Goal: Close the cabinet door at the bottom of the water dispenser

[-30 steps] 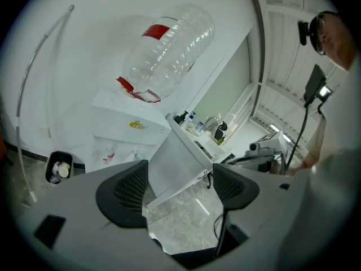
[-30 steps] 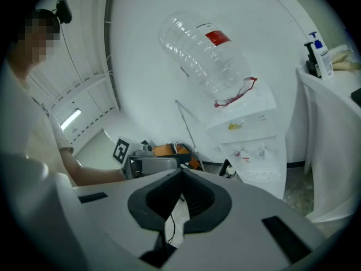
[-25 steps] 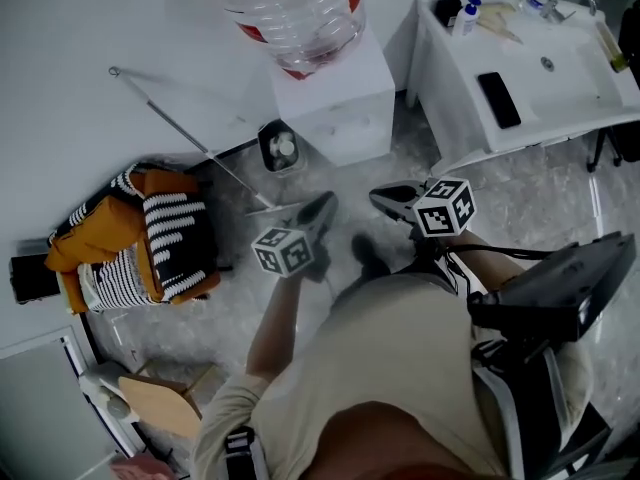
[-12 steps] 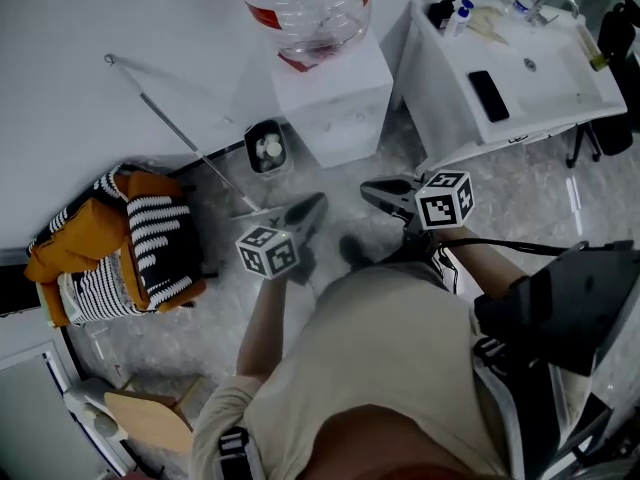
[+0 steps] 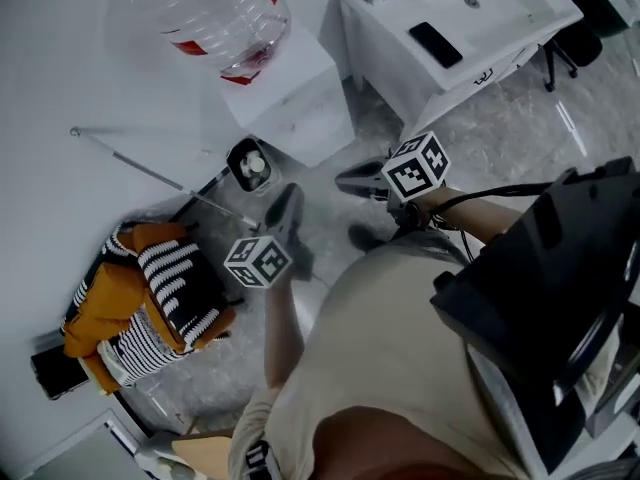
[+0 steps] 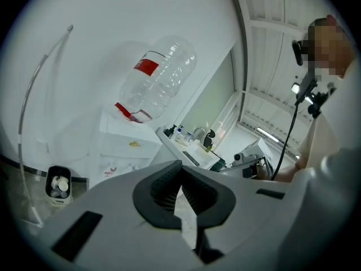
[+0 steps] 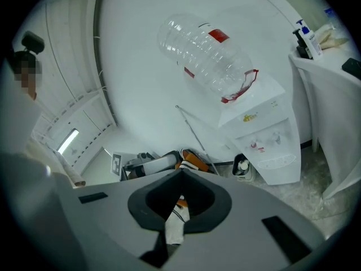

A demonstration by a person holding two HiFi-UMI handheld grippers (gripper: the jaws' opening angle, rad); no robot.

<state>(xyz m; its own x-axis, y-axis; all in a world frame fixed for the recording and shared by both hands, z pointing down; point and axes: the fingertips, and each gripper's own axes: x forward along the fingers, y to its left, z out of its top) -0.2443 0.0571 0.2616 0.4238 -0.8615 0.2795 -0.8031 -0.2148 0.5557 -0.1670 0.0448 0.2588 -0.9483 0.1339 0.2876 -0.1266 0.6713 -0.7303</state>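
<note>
1. My left tongs (image 5: 288,200) are shut, with nothing in them.
2. My right tongs (image 5: 350,178) are shut and empty too.
3. The water dispenser (image 7: 262,134) stands upright against the wall, in front of both tongs, with its taps facing me.
4. I cannot make out its bottom door.

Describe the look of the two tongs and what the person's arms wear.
The left tongs and right tongs are both grey shells with dark ribbed pads at the front. Each carries a white cube printed with black square markers. A black cable trails back from the right one. The person wears a beige short-sleeved top.
</note>
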